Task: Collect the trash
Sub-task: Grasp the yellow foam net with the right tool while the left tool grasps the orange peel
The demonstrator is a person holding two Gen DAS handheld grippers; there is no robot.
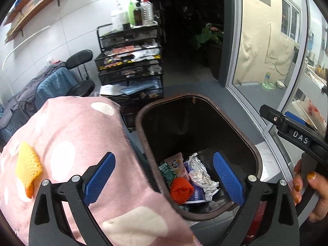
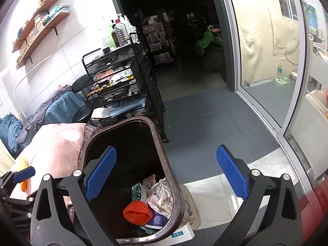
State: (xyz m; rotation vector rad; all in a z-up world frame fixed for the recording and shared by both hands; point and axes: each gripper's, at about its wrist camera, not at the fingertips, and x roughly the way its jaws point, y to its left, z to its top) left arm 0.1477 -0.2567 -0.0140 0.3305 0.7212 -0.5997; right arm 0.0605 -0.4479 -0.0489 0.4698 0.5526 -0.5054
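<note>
A: Blue-padded fingers of the left gripper (image 1: 164, 179) fill the foreground, spread wide with nothing between the pads. One finger (image 1: 98, 179) sits over the pink spotted blanket (image 1: 78, 135), the other over the bin's near rim.

B: Right gripper (image 2: 167, 173)?

A: Also wide apart and holding nothing. Its left pad hangs over the mouth of the brown trash bin (image 2: 176, 192), its right pad over the pale floor tiles (image 2: 207, 192) beside the bin. In the left wrist view a hand (image 1: 311, 192) with orange-painted nails grips its handle.

B: Location of the trash?

A: At the bottom of the bin: an orange foam net (image 1: 181, 189), crumpled silver foil (image 1: 199, 173), a pink snack packet (image 1: 178, 165), a green packet (image 1: 167, 171) and a purple-white cup or tub partly buried under them. All touching in one heap.

B: Anything left outside?

A: One yellow foam net (image 1: 27, 167) lies on the blanket, left of the left gripper, well apart from the bin.

B: Surroundings?

A: Black mesh drawer cart (image 1: 131, 69) stands behind the bin, bottles on top. Sliding glass door (image 1: 270, 41) to the right; dark doorway beyond.
</note>
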